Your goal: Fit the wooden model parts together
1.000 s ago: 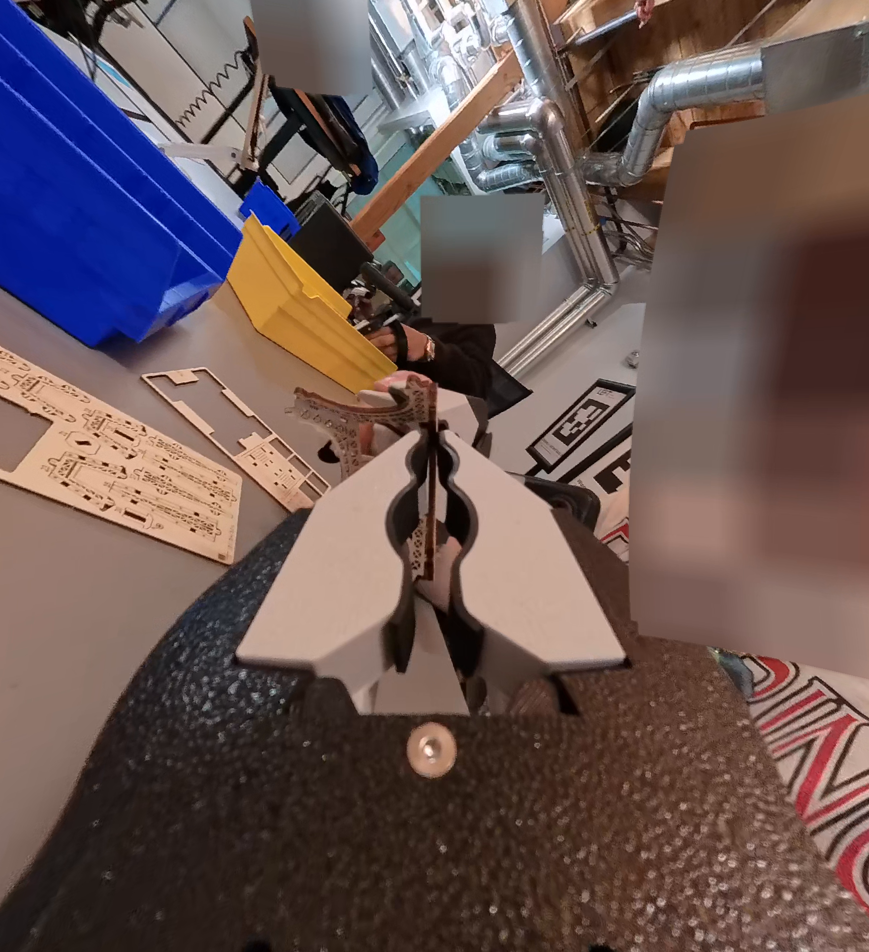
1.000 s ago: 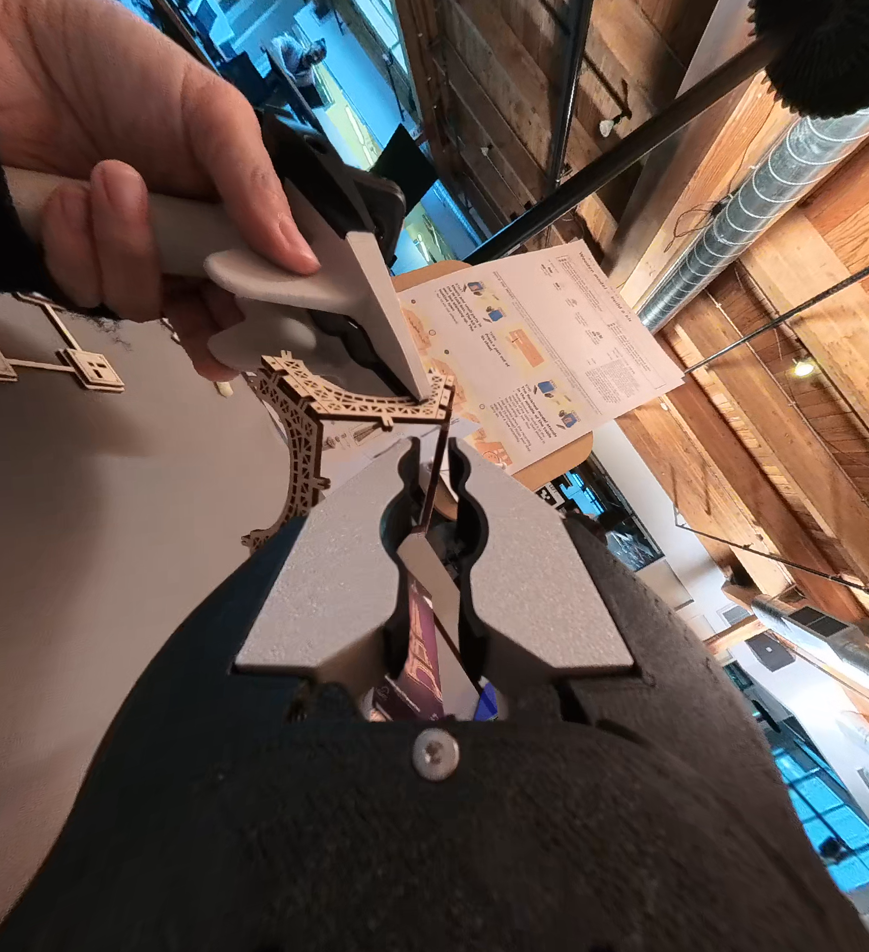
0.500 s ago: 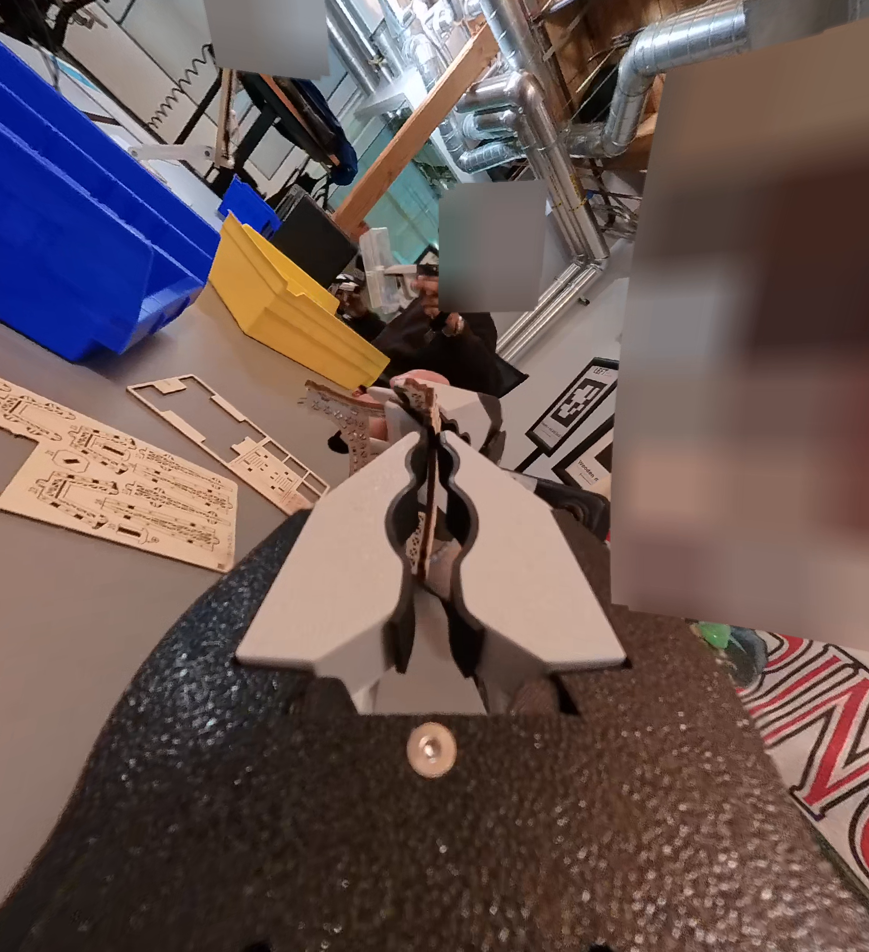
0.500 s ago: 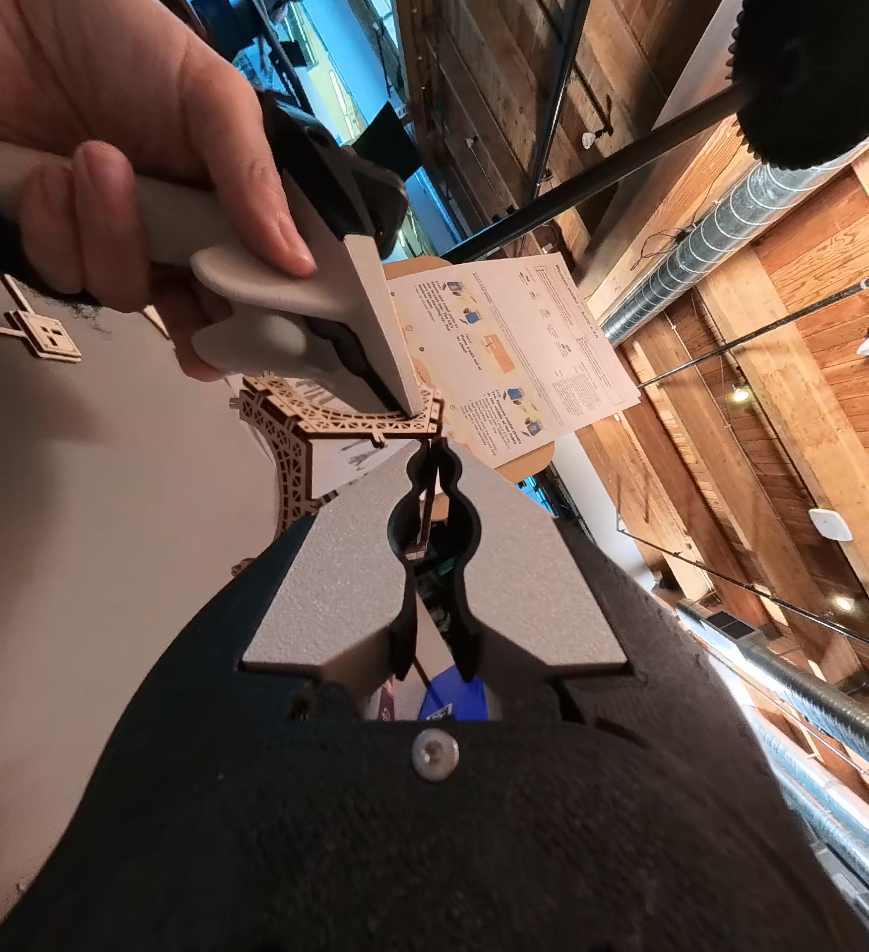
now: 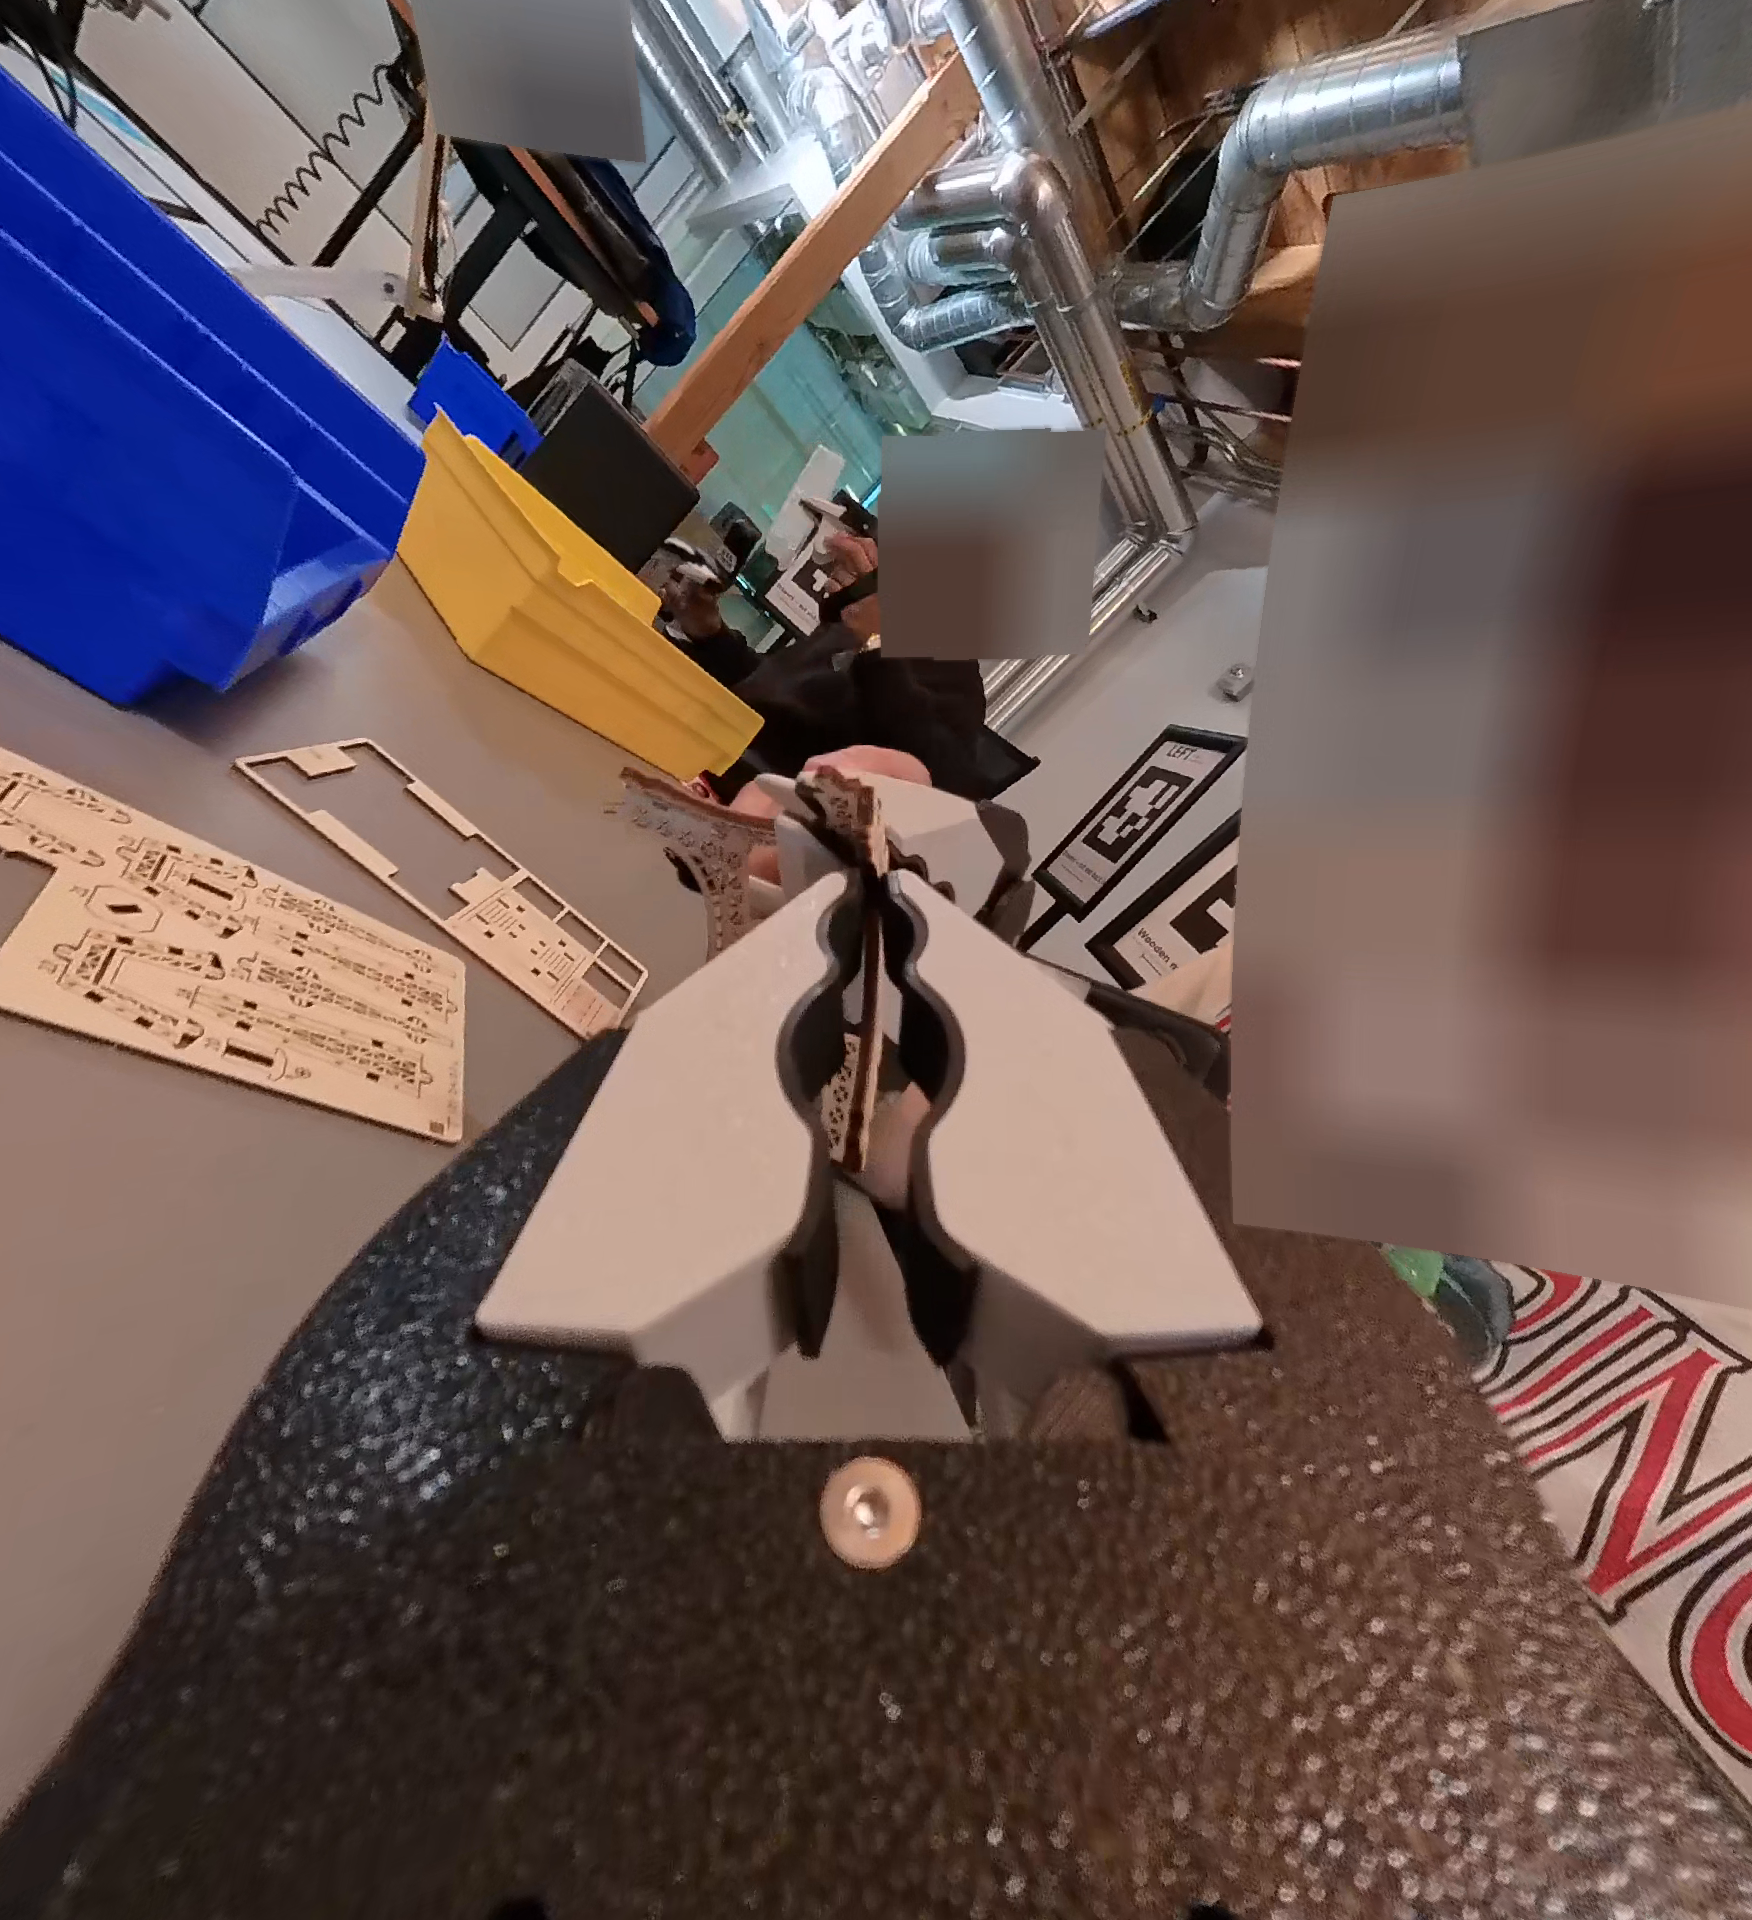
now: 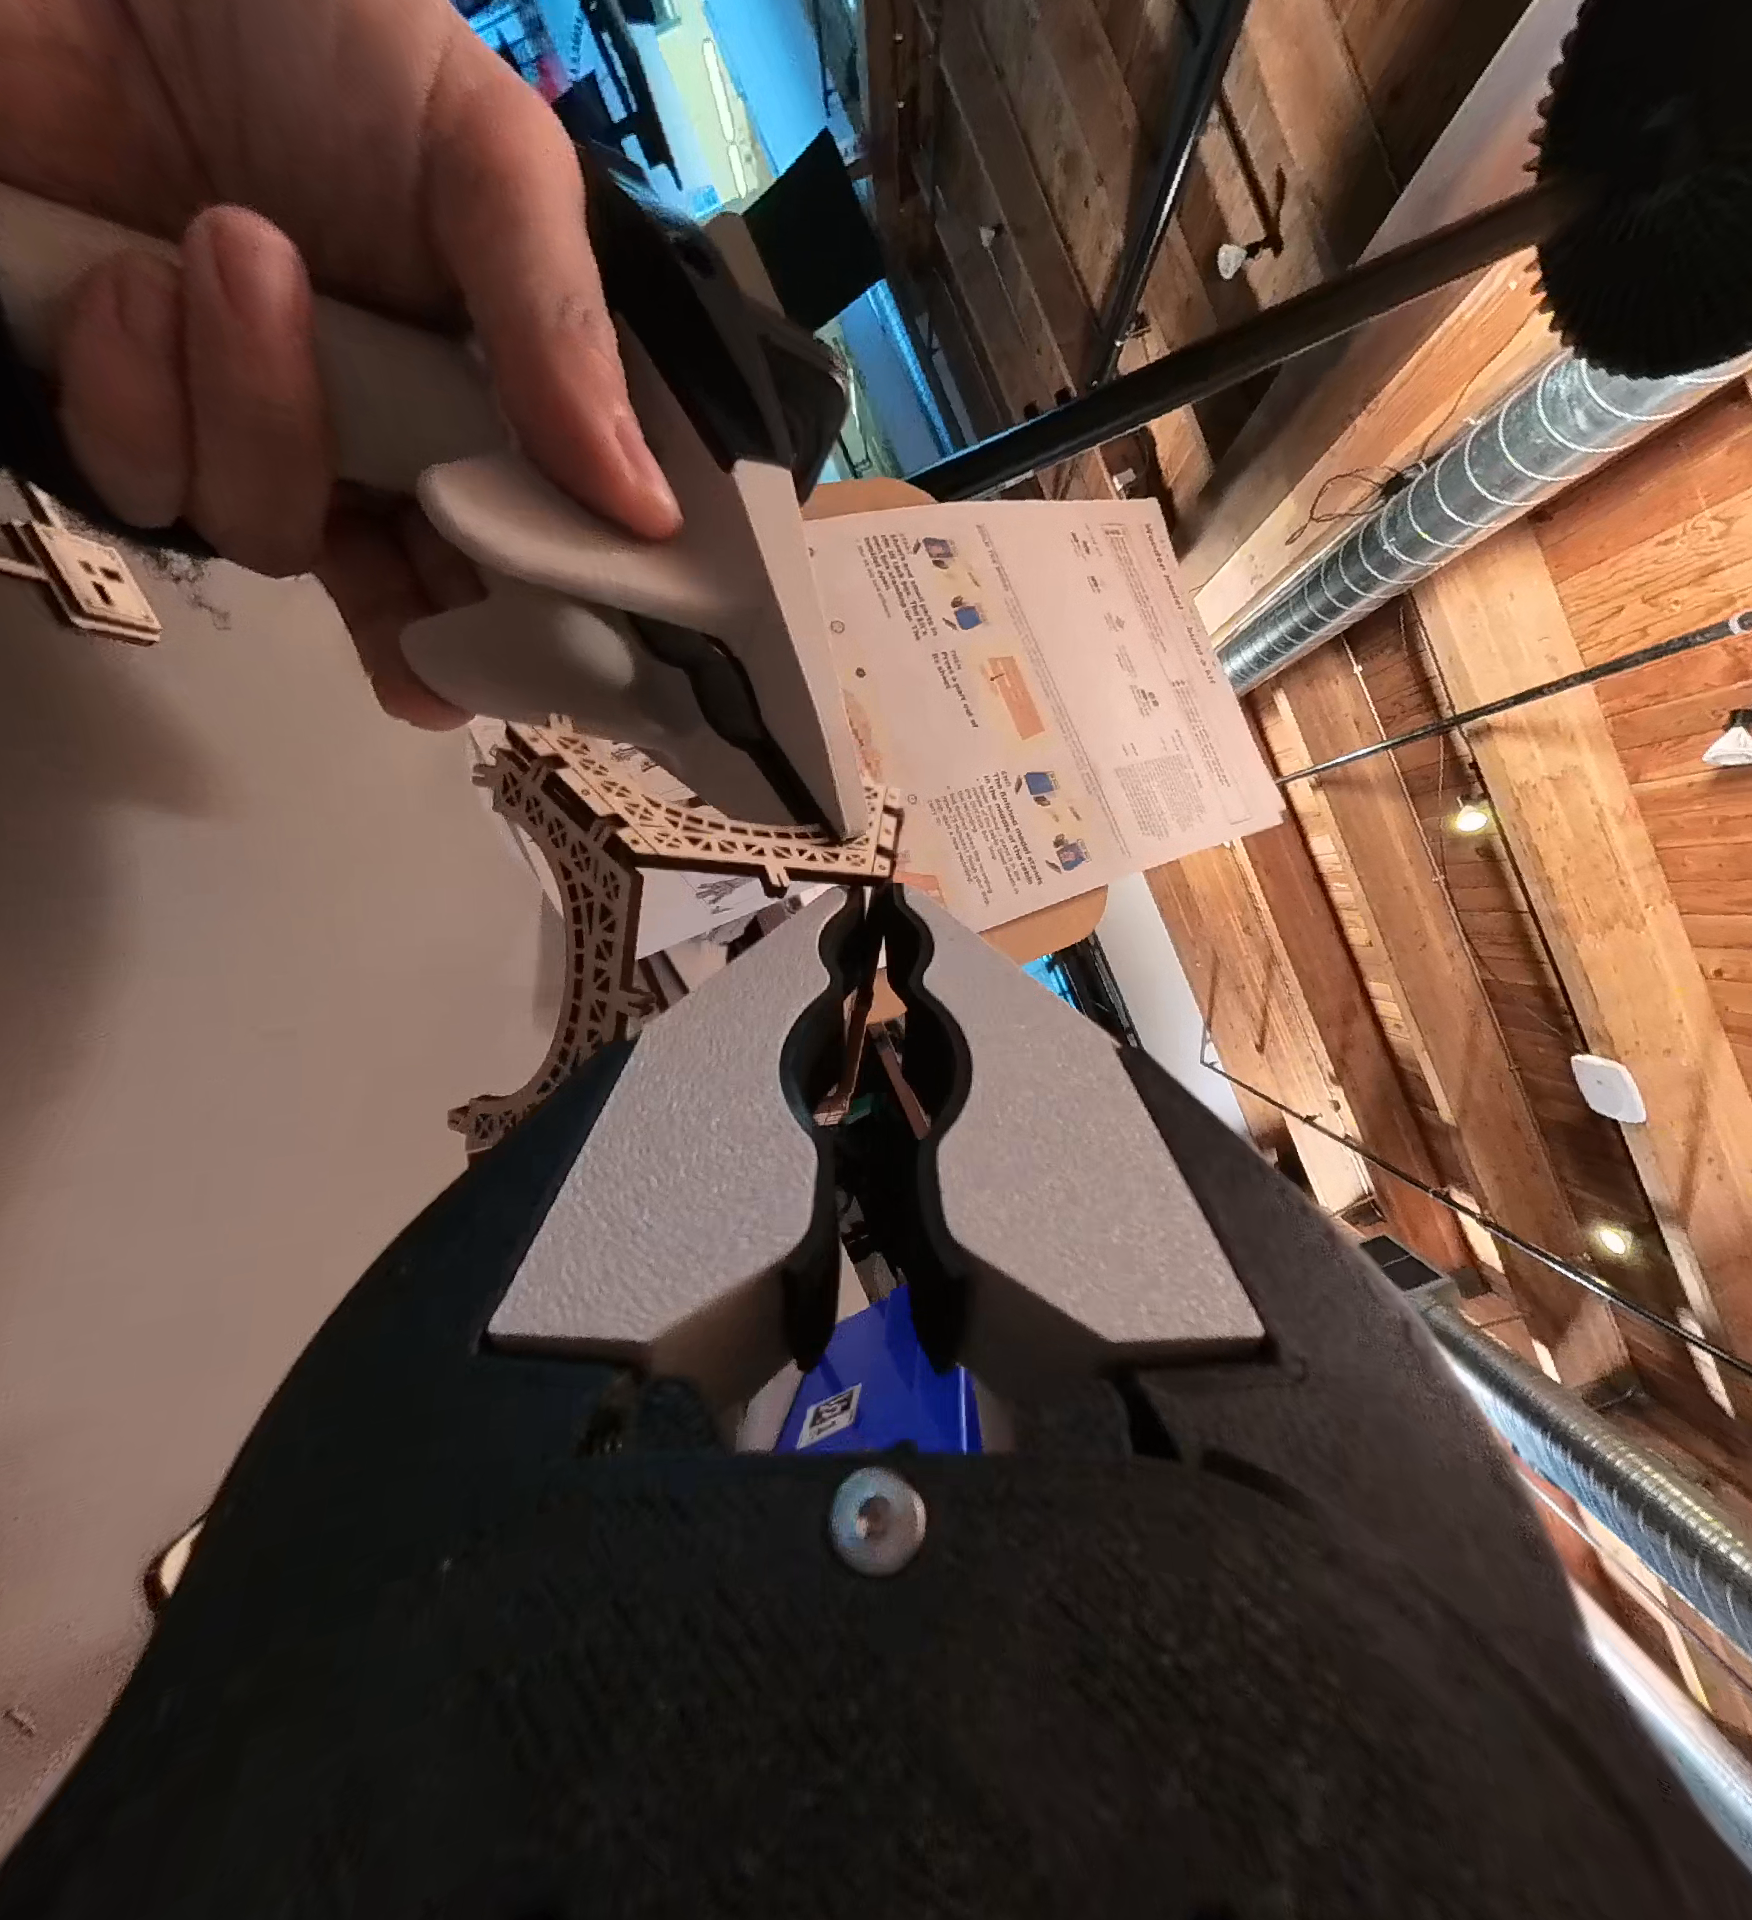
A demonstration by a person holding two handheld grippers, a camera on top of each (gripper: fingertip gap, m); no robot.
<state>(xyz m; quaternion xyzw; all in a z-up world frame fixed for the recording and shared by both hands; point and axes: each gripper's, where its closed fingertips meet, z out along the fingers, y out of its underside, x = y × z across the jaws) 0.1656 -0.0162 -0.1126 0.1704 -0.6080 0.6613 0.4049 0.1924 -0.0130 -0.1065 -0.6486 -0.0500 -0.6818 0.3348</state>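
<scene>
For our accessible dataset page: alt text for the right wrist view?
The right claw pinches a thin wooden strip edge-on beneath a lattice arch piece, which the left claw, gripped by a hand, holds above a grey table.

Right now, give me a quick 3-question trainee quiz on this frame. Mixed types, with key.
1. True or false: the left gripper is open and empty.
2. What sits between the right gripper fingers? A) a thin wooden part, edge-on B) a screwdriver C) nothing
3. Short answer: in the right wrist view, what holds the lattice arch up off the table?

Key: 1 false, it is shut on the lattice arch. 2 A. 3 the left gripper, pinching the arch's top bar.
</scene>
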